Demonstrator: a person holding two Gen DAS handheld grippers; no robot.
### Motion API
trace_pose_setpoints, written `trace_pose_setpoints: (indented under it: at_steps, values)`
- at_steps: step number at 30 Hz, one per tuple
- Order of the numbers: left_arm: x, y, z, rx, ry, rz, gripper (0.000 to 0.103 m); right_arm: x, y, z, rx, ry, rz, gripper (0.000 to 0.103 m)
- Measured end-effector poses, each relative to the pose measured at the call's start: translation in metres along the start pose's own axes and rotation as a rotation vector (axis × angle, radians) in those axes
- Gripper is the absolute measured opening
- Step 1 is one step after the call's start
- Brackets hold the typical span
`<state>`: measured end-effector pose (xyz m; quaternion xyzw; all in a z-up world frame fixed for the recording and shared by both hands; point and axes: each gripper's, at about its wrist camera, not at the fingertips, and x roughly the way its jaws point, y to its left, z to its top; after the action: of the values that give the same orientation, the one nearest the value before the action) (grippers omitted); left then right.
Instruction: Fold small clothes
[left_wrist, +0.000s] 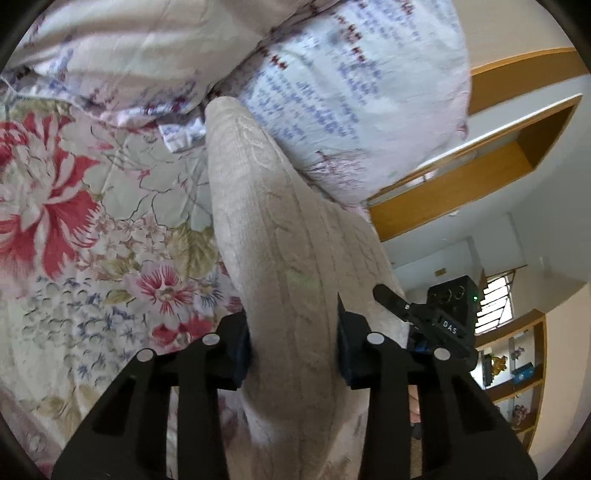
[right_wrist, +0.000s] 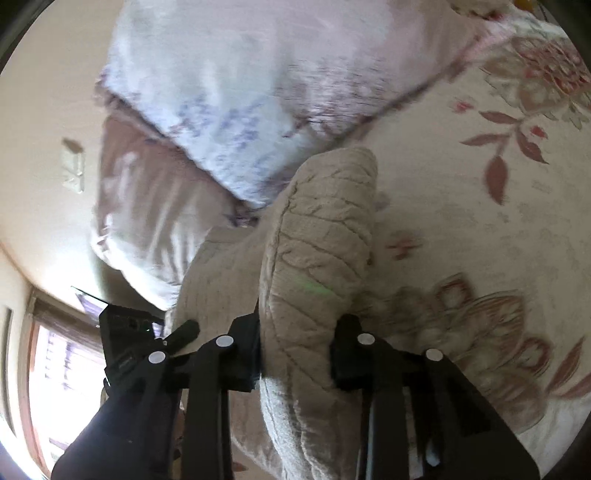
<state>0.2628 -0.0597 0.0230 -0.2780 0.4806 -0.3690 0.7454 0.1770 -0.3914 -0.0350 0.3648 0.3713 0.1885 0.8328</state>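
A beige cable-knit garment (left_wrist: 266, 229) lies bunched on a floral bedspread (left_wrist: 74, 229). My left gripper (left_wrist: 293, 343) is shut on a thick fold of it, the knit filling the gap between the black fingers. In the right wrist view the same knit garment (right_wrist: 317, 243) runs up from my right gripper (right_wrist: 297, 350), which is shut on another fold. Each gripper shows in the other's view: the right gripper (left_wrist: 424, 317) at the garment's right side, the left gripper (right_wrist: 147, 339) at lower left. The garment's lower part is hidden behind the fingers.
Pillows with blue and red print (left_wrist: 351, 92) lie just beyond the garment, a pale one (right_wrist: 240, 92) in the right wrist view. A wooden wardrobe (left_wrist: 480, 166) and shelves (left_wrist: 517, 369) stand to the right. A window (right_wrist: 55, 369) and a person's dark sleeve (right_wrist: 122, 435) show at lower left.
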Motion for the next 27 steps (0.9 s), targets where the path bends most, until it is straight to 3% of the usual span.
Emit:
trace_pose_setpoints:
  at_steps: [9,12,14,15,17,21,23,26,27]
  values:
    - [-0.100,0.025,-0.003,0.012,-0.121,0.070,0.037,0.041,0.076,-0.019,-0.206,-0.002,0.005,0.025]
    - [-0.120,0.053,-0.003,-0.034,-0.172,0.176,0.040,0.072,0.095,-0.026,-0.280,0.018,-0.041,0.023]
    - [-0.116,0.083,-0.002,-0.101,-0.164,0.304,0.046,0.095,0.091,-0.026,-0.280,0.066,-0.117,0.023]
    - [-0.112,0.095,-0.004,-0.140,-0.149,0.292,0.048,0.106,0.084,-0.025,-0.256,0.095,-0.143,0.025]
    - [-0.114,0.101,-0.009,-0.156,-0.169,0.252,0.053,0.109,0.073,-0.024,-0.192,0.118,-0.104,0.025]
    - [-0.130,0.078,-0.014,-0.050,-0.229,0.355,0.059,0.087,0.067,-0.018,-0.171,0.066,-0.080,0.027]
    - [-0.140,0.066,-0.018,0.010,-0.283,0.408,0.067,0.076,0.065,-0.015,-0.160,0.035,-0.069,0.027]
    - [-0.143,0.044,-0.028,0.127,-0.323,0.502,0.075,0.077,0.066,-0.018,-0.171,0.049,-0.061,0.027]
    - [-0.140,0.037,-0.030,0.156,-0.321,0.528,0.077,0.083,0.070,-0.021,-0.184,0.056,-0.063,0.019]
